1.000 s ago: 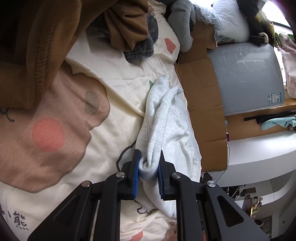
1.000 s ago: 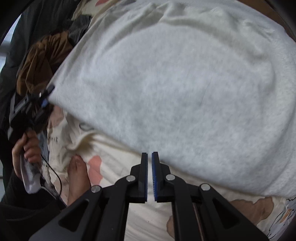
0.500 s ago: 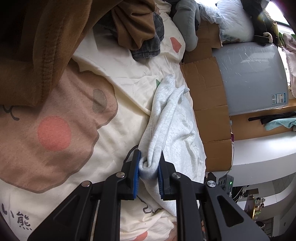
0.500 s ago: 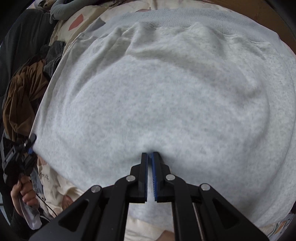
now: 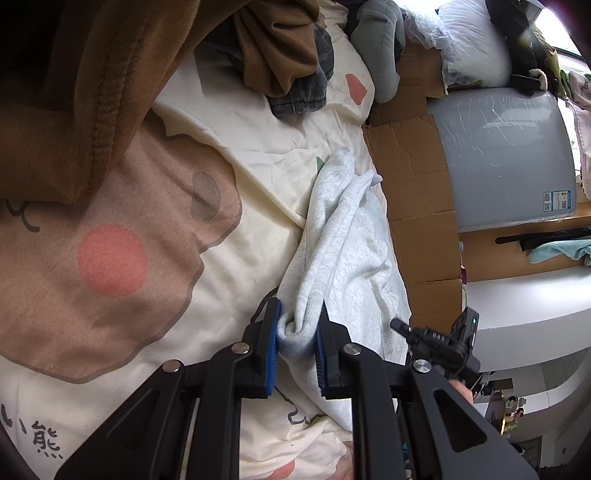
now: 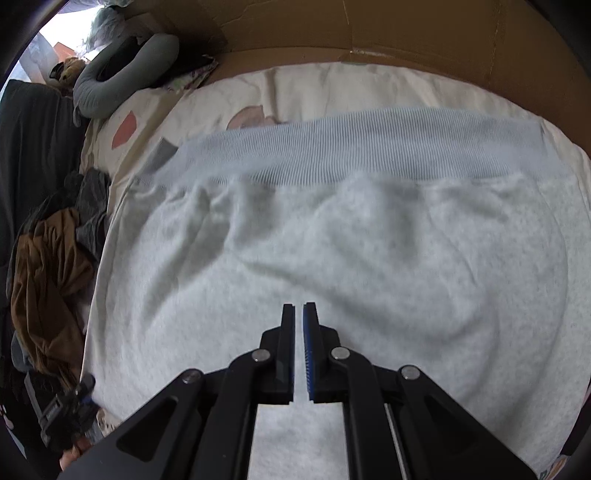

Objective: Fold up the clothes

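Between the blue pads of the left gripper (image 5: 297, 341), a bunched fold of the grey sweatshirt (image 5: 343, 254) is being pinched; jaws are clamping it at the garment's near edge. Right gripper (image 6: 299, 314) is hanging over the flat middle of the same sweatshirt (image 6: 369, 258), jaws closed to a thin slit and gripping nothing. Sweatshirt is lying spread on the cream cartoon-print bedsheet (image 5: 236, 158), its ribbed hem (image 6: 369, 144) lying toward the cardboard (image 6: 369, 33) at the bed's edge. Brown garment (image 5: 92, 92) and dark clothes (image 5: 303, 96) are lying piled beyond.
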### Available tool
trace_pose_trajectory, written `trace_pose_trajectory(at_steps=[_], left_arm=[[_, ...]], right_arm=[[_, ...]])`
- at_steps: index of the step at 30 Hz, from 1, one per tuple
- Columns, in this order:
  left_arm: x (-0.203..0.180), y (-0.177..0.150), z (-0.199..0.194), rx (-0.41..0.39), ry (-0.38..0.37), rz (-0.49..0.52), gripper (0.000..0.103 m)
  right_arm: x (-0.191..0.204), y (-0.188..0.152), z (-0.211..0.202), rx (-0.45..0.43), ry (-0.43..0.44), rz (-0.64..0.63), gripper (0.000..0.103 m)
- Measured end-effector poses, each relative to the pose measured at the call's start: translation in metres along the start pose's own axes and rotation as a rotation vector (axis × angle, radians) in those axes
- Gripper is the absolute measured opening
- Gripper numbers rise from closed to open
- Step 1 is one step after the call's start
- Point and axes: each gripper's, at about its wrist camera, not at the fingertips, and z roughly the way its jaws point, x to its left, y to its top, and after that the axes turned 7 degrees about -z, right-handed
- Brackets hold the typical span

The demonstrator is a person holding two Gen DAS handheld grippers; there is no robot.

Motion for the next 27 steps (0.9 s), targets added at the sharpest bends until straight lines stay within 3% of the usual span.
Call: trace_pose_trajectory(at_steps=[5, 11, 22, 27], left_arm=[[0.000, 0.001, 0.000, 0.005, 0.002, 0.004, 0.015], [0.002, 0.002, 0.000, 0.012, 0.003, 0.004, 0.015], [0.011, 0.002, 0.002, 0.009, -0.010, -0.039, 0.015], [0.011, 0.003, 0.001, 0.017, -0.005, -0.029, 0.015]], right_arm=[[-0.014, 0.020, 0.017, 0.006, -0.020, 0.047, 0.004], [-0.025, 0.017, 0.038, 0.050, -0.058, 0.041, 0.003], [-0.028, 0.049, 0.015, -0.010, -0.066, 0.049, 0.002], [-0.028, 0.059, 0.037, 0.008, -0.083, 0.029, 0.002]])
